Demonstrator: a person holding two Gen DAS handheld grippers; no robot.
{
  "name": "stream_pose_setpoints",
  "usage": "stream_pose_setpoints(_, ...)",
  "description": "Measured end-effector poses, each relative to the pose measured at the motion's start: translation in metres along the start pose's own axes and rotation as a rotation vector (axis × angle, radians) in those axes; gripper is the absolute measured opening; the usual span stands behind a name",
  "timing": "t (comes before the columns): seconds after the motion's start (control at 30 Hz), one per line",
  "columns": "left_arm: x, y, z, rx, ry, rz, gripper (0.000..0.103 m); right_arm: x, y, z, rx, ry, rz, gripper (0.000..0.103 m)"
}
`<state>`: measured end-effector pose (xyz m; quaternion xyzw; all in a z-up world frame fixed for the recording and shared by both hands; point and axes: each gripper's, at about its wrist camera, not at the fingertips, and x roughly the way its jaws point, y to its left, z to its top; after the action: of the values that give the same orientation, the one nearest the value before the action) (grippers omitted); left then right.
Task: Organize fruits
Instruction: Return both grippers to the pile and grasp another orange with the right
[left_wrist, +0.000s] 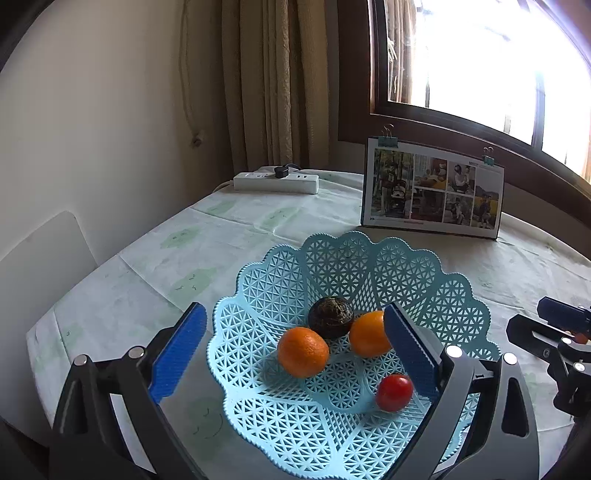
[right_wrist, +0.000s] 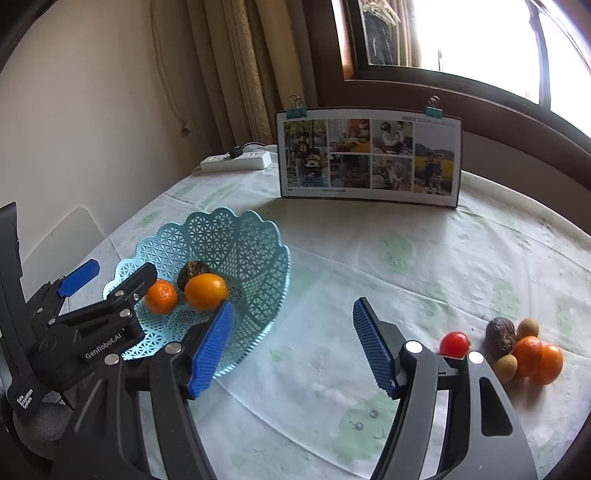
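A light blue lattice basket holds a mandarin, a yellow-orange fruit, a dark wrinkled fruit and a red cherry tomato. My left gripper hovers open over the basket's near side, nothing between its fingers. My right gripper is open and empty above bare tablecloth, between the basket and a loose pile at the right. The pile holds a cherry tomato, a dark fruit, two mandarins and two small tan fruits.
A clipped photo board stands at the back of the table, with a white power strip to its left by the curtain. A white chair back is at the table's left edge. A window lies behind.
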<state>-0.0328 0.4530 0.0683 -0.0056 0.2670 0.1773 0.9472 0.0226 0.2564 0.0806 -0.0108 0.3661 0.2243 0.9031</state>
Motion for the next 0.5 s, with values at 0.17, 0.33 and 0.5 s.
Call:
stream_pose_setpoints(0.17,-0.003,-0.013,0.002,0.022,-0.004,-0.014,0.098,-0.009,-0.023,-0.007,0.045,-0.006,-0.029,0.068)
stream_pose_setpoints(0.33,-0.005,-0.03,0.003,0.052,-0.007,-0.034,0.098,-0.018,-0.057,-0.014,0.099,-0.011,-0.086,0.068)
stream_pose_setpoints(0.5,-0.007,-0.049,0.003,0.088,-0.007,-0.055,0.098,-0.032,-0.096,-0.022,0.15,-0.023,-0.153,0.068)
